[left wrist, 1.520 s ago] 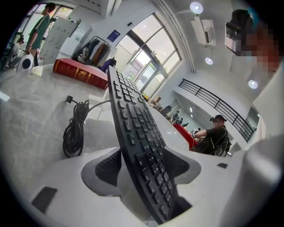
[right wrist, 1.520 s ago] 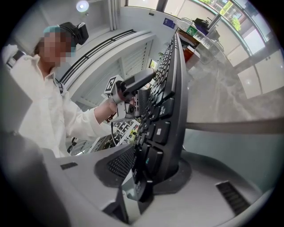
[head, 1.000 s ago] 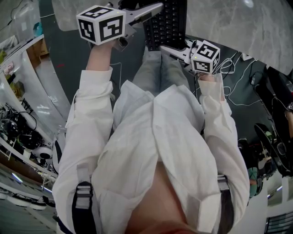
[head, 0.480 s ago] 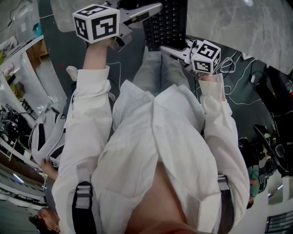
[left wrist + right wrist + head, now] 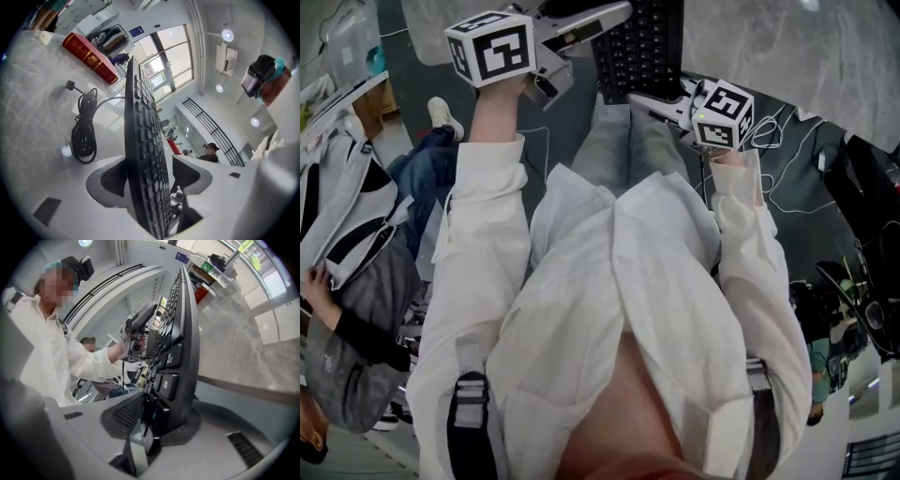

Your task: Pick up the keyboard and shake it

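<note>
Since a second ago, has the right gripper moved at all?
No. The right gripper stays in the same spot just below the edge of the marble table, shut on the keyboard.

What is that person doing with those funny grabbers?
A person in a white shirt is holding a black keyboard up with two grippers. The left gripper clamps one end and the right gripper clamps the other. The keyboard is turned on its edge, off the marble table. A coiled black cable and a red book lie on the table.
</note>
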Tool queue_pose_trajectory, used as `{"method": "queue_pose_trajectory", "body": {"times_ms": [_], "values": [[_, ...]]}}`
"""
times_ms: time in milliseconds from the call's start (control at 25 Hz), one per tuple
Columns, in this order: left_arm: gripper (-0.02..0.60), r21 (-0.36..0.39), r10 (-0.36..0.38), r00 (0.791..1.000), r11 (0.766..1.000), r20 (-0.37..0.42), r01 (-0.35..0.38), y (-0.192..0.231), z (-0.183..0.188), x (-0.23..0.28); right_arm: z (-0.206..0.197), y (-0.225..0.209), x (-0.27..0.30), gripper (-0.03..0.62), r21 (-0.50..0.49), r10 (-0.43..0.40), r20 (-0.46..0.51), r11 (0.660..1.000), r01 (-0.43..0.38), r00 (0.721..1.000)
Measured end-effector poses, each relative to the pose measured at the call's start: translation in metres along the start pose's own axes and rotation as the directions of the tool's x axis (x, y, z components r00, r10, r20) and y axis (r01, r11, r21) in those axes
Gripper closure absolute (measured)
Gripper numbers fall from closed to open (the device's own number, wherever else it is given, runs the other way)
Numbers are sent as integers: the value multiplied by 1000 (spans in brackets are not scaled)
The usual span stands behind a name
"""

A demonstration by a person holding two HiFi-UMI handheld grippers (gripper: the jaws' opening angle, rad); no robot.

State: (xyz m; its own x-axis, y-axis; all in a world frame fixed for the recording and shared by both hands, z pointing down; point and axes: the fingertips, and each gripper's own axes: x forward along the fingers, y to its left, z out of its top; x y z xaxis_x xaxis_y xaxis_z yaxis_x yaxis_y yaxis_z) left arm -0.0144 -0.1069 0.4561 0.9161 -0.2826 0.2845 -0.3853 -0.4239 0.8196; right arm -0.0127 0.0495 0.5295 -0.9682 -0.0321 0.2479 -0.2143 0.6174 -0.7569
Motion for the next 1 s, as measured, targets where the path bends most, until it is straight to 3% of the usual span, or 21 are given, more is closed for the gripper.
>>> {"method": "queue_pose_trajectory", "body": {"times_ms": [160, 520, 1000], "values": [[295, -41, -9, 1000, 999, 27, 10, 0, 4, 1, 2, -1, 0, 463, -1, 1, -2, 1000, -1, 1000], [295, -91, -10, 1000, 996, 0, 10, 2, -1, 1, 3, -1, -1, 464, -7, 8, -12, 1000, -8, 1000], [295, -74, -19, 998, 997, -67, 13, -2, -10, 5, 2, -1, -4, 464, -1, 9, -20, 1000, -9, 1000]]}}
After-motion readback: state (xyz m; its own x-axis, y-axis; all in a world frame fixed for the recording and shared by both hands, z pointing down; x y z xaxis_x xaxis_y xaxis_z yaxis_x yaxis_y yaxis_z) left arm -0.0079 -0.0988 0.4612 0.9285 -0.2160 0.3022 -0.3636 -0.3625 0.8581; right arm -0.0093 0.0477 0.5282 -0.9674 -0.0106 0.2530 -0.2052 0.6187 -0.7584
